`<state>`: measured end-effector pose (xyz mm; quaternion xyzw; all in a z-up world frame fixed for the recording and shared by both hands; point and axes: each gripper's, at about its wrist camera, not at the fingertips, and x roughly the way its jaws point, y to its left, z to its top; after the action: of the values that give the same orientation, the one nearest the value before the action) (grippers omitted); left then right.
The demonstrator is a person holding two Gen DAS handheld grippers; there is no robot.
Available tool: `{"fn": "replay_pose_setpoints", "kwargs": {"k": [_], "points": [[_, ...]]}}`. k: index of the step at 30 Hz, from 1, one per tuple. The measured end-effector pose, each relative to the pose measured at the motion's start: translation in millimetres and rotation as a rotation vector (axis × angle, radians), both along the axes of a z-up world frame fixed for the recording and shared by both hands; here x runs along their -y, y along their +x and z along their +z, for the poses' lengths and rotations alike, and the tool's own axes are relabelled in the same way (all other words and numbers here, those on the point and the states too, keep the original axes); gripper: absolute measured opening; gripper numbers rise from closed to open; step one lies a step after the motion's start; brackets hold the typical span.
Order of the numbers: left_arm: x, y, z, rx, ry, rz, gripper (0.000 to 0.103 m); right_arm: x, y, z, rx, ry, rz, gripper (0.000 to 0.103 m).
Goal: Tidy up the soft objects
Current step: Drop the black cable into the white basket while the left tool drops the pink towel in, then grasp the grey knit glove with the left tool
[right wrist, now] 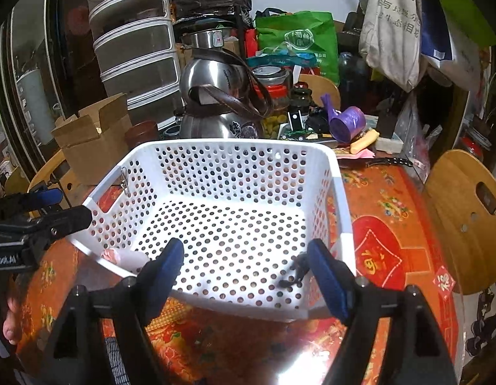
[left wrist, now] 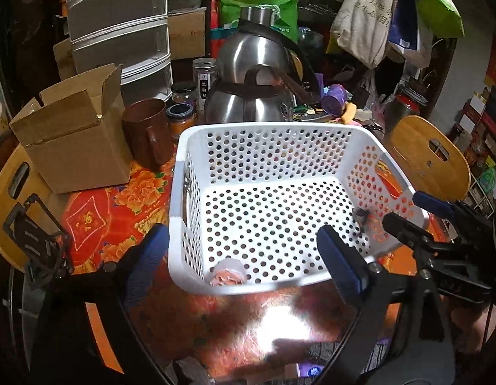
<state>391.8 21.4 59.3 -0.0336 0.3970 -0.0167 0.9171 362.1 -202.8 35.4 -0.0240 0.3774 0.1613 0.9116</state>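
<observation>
A white perforated basket stands on the red flowered table. A pink soft thing lies in its near left corner. A small dark thing lies on the basket floor by the right wall. My left gripper is open above the basket's near rim, with the pink thing below and between its blue fingers, untouched. My right gripper is open over the near right part of the basket, and the dark thing sits just inside its right finger. Each gripper also shows in the other's view: the right gripper and the left gripper.
Behind the basket stand a steel kettle, a brown mug, an open cardboard box, jars and a purple scoop. Wooden chair backs flank the table. Grey striped cloth lies at the near edge.
</observation>
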Motion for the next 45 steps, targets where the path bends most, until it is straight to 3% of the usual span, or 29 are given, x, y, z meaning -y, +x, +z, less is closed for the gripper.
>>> {"fn": "replay_pose_setpoints", "kwargs": {"k": [6,14,26,32,38,45], "points": [[0.1,-24.9,2.1,0.001,0.003,-0.009,0.092,4.4,-19.0,8.6,0.010,0.012,-0.003,0.079],[-22.3,-113.6,11.3,0.053,-0.055,-0.029,0.093,35.5,-86.0,15.2,0.025,0.087,-0.017,0.079],[-55.8,-232.7,-40.6,0.069,-0.137,0.046,0.094,58.4,-197.8,-11.1,0.034,0.141,-0.004,0.080],[-54.3,-274.6,-47.9,0.098,-0.159,0.051,0.094,60.7,-240.6,-20.3,0.061,0.156,-0.008,0.080],[-43.5,-286.5,-52.9,0.092,-0.217,0.025,0.095,59.1,-254.6,-23.2,0.065,0.173,0.004,0.080],[-28.7,-259.6,-60.2,0.061,-0.224,0.003,0.095,54.7,-236.9,-18.6,0.063,0.207,0.018,0.080]]}}
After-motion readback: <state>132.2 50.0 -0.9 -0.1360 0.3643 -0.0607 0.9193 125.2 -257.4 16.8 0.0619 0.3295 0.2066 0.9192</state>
